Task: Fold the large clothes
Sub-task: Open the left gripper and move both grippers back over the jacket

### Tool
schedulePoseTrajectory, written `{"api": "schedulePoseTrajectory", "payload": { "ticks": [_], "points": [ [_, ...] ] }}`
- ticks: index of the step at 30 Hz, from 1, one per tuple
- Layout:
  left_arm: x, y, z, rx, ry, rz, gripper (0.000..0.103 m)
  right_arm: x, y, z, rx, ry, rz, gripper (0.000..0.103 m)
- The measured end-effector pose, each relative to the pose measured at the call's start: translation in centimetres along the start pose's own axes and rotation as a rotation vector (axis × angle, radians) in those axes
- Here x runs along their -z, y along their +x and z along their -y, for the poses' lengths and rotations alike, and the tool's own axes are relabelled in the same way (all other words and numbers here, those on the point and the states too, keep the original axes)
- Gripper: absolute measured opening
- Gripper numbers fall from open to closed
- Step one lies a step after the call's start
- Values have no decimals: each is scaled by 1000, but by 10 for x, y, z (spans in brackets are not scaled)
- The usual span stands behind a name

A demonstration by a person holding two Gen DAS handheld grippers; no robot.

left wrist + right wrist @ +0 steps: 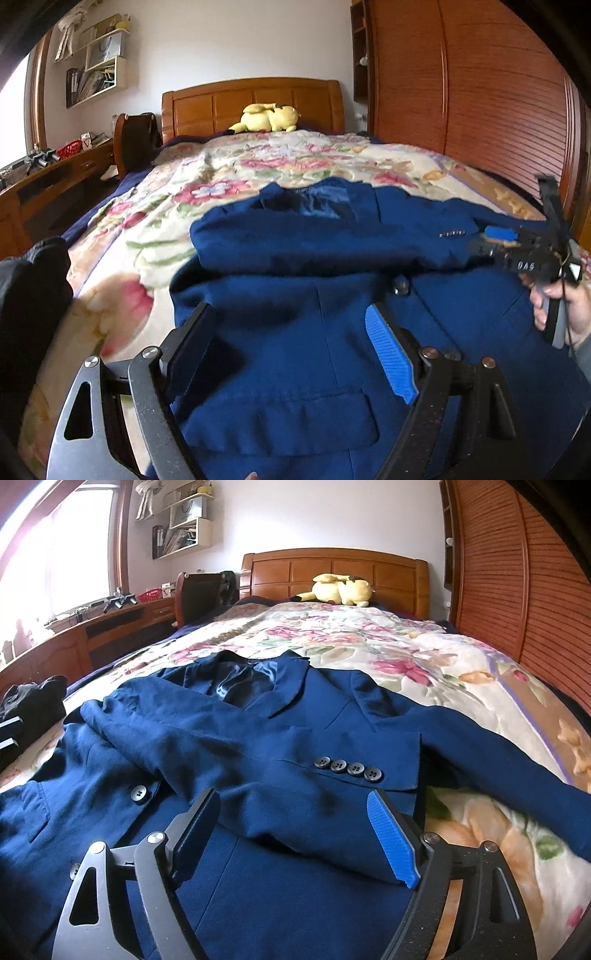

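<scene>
A dark blue suit jacket [295,280] lies front-up on the floral bedspread [159,206], collar towards the headboard. One sleeve [236,753] is folded across the chest, its cuff with several dark buttons [349,768] lying near the right edge. The other sleeve [509,746] stretches out to the right. My left gripper [291,314] is open and empty over the lower front of the jacket near a pocket flap [284,417]. My right gripper [295,801] is open and empty just above the folded cuff; it also shows in the left wrist view [495,240].
A yellow plush toy [267,118] lies by the wooden headboard [255,99]. A wooden wardrobe [480,92] runs along the right side. A desk [92,627] and a chair [199,594] stand on the left. Dark clothing [33,698] lies at the bed's left edge.
</scene>
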State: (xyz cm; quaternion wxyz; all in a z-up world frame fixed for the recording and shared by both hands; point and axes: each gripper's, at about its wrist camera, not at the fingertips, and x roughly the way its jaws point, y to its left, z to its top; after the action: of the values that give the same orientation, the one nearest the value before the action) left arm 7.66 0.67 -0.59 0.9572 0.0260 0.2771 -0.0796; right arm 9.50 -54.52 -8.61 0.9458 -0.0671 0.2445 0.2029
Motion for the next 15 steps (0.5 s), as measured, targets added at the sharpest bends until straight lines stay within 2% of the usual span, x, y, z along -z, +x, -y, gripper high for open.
{"api": "schedulePoseTrajectory", "payload": {
  "ticks": [7, 15],
  "points": [
    [8, -8, 5, -17, 18, 50, 84, 2, -1, -3, 31, -27, 2, 83],
    [15, -14, -4, -16, -26, 94, 84, 0, -13, -1, 97, -30, -11, 83]
  ]
}}
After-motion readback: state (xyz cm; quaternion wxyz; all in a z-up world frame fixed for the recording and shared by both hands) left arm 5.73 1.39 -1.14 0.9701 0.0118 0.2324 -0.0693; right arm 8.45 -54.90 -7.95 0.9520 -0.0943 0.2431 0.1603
